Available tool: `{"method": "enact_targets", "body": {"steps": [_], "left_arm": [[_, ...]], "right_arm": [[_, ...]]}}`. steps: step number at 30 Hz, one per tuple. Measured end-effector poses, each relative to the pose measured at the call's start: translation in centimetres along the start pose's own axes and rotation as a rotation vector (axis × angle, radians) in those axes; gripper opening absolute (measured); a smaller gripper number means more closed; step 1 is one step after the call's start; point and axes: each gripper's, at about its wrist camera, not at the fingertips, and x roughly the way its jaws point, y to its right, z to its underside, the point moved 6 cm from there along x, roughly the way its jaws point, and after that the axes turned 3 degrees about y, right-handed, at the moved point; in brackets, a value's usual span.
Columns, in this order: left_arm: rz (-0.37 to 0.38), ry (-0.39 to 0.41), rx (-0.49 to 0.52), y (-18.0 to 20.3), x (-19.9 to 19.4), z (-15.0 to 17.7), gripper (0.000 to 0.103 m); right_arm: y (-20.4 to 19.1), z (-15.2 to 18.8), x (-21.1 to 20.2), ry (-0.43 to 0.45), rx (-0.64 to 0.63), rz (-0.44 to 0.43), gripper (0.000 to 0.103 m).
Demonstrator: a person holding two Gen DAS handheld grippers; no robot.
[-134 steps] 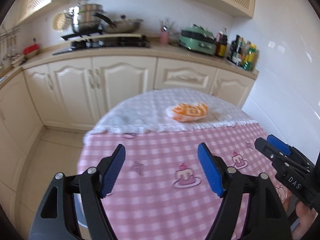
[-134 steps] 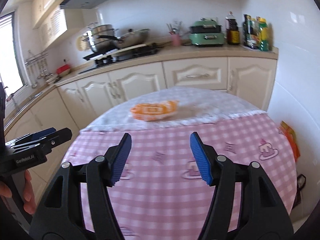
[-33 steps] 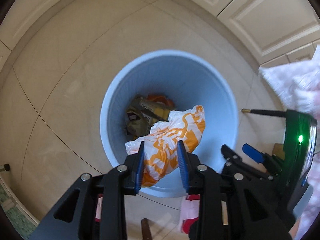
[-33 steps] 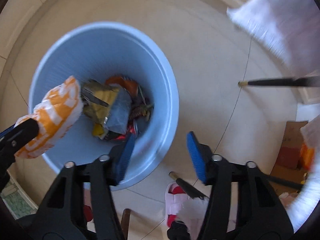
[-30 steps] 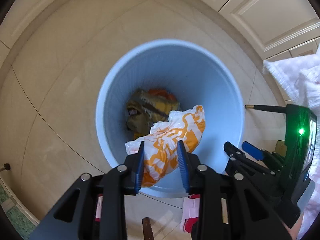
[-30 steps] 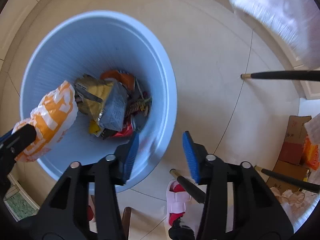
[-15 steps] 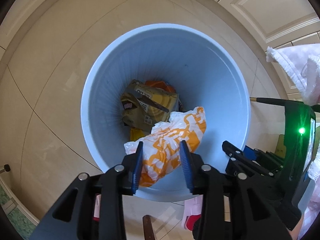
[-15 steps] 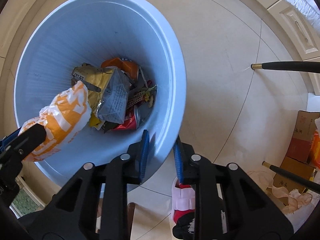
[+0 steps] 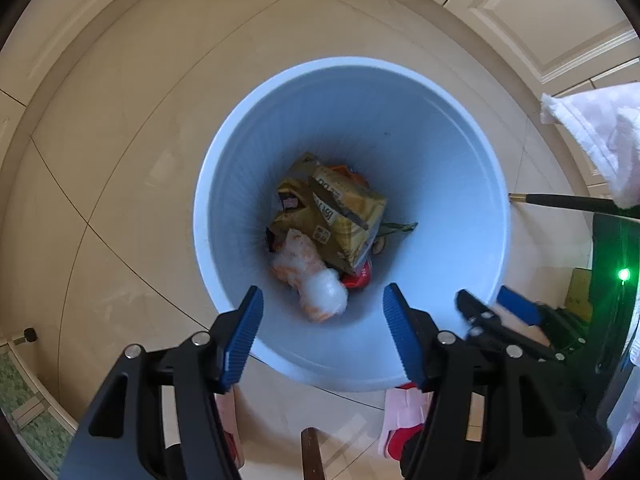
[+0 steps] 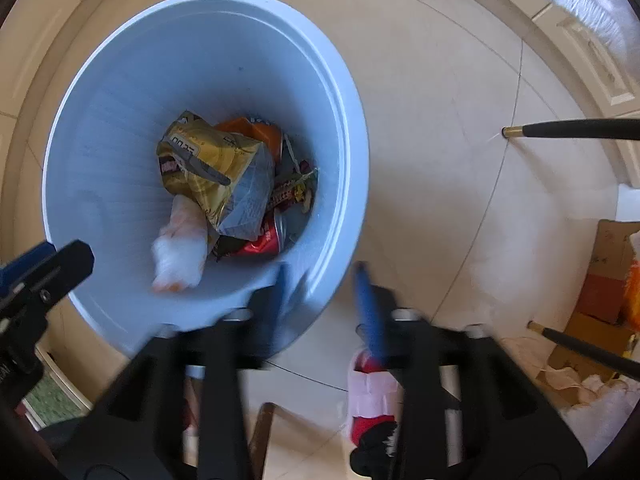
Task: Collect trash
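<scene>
Tiled floor [image 9: 120,184] under everything, cream cabinet doors [image 9: 552,20] along the top edge. Big light-blue bin [image 9: 452,152] stands on the floor right below me, also in the right view [image 10: 120,80]. My left gripper [image 9: 320,332] points straight down over the bin's near rim, jaws opening, spread wide, nothing between the pads. My right gripper [image 10: 320,304] sits over the bin's right rim, blurred, jaws opening too, nothing pinched; the rim shows through the gap. A black table leg [image 10: 572,130] crosses the floor at right, with a corner of the tablecloth [image 9: 592,128] above it. Orange-and-white plastic bag [image 9: 310,280] is loose inside the bin, blurred, at the near side of the pile [image 10: 180,248], beside a gold snack bag [image 9: 340,216] and a red can [image 10: 264,244].
</scene>
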Motion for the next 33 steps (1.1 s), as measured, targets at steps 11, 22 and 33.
{"method": "enact_targets", "body": {"steps": [11,22,33], "left_arm": [[-0.110,0.128,-0.003,-3.5,-9.6,0.7,0.061],[-0.102,0.478,-0.045,-6.5,-30.1,4.0,0.061],[-0.035,0.822,0.049,-2.8,-51.0,13.3,0.073]], "right_arm": [[-4.1,1.0,-7.5,0.093,-0.067,-0.060,0.060],[-9.2,3.9,-27.0,0.405,-0.139,-0.111,0.071],[-6.0,14.5,-50.1,0.832,-0.173,-0.061,0.085]]}}
